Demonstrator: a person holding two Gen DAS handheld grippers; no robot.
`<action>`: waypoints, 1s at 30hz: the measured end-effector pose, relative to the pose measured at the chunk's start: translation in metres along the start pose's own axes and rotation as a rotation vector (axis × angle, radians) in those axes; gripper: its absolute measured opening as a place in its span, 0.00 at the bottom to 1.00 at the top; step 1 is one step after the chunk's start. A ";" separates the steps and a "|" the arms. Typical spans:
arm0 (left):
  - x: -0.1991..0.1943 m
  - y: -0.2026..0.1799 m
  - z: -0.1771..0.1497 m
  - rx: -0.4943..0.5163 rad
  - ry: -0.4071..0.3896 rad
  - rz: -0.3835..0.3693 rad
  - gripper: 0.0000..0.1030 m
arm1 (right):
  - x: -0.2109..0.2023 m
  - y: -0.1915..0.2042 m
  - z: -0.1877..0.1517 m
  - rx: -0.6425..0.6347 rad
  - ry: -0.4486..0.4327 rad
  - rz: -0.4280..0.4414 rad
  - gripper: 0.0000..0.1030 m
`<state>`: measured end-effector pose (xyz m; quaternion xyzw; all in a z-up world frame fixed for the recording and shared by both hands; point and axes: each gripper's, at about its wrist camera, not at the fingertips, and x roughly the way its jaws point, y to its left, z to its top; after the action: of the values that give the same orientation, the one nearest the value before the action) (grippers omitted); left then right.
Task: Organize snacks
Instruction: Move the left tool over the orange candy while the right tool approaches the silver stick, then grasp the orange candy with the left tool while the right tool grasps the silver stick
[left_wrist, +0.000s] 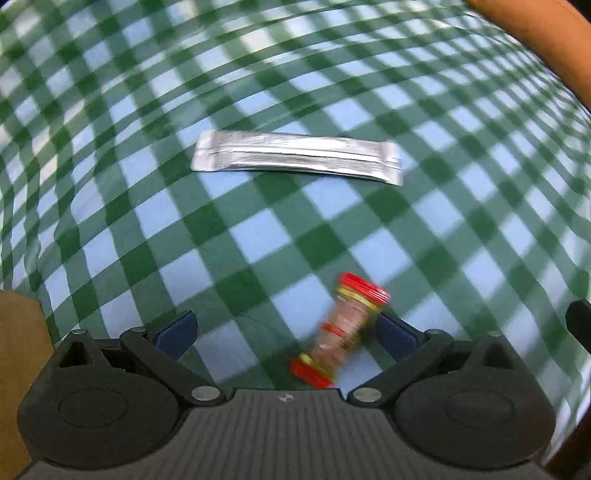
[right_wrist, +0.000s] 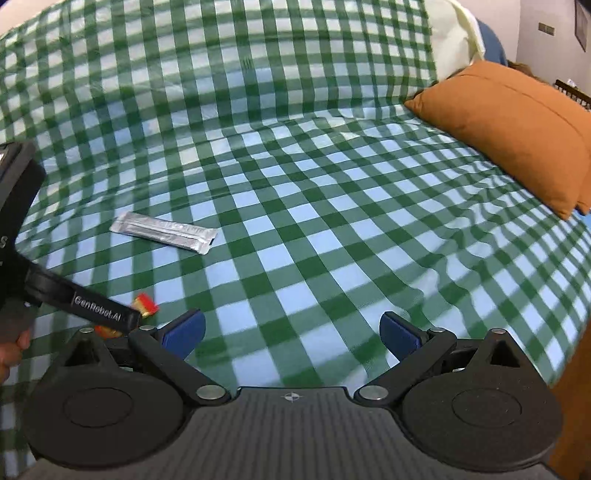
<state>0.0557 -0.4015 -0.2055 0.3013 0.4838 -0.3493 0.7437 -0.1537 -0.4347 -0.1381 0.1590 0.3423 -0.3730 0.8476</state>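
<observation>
Green-checked bedding (right_wrist: 295, 184) carries the snacks. Left tongs (left_wrist: 284, 336) are spread, a blurred red-capped snack (left_wrist: 341, 328) by the five-o'clock pad; silver sachet (left_wrist: 295, 157) lies at twelve. Right tongs (right_wrist: 291, 332) are released, empty. Centre the snack between the pads before closing.

Both the left gripper (left_wrist: 284, 334) and the right gripper (right_wrist: 291, 332) are hovering with jaws spread wide, nearer than the silver packet (left_wrist: 297, 155).
</observation>
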 end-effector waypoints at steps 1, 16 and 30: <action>0.004 0.008 0.003 -0.038 0.009 0.000 1.00 | 0.011 0.001 0.003 -0.005 0.001 0.013 0.98; 0.000 0.052 -0.001 -0.309 0.121 -0.079 1.00 | 0.151 0.069 0.059 -0.381 -0.051 0.307 0.98; -0.018 0.056 0.001 -0.351 0.082 0.000 0.07 | 0.161 0.109 0.054 -0.516 -0.067 0.374 0.27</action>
<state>0.0959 -0.3661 -0.1819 0.1811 0.5672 -0.2470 0.7645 0.0310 -0.4744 -0.2104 -0.0134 0.3623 -0.1168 0.9246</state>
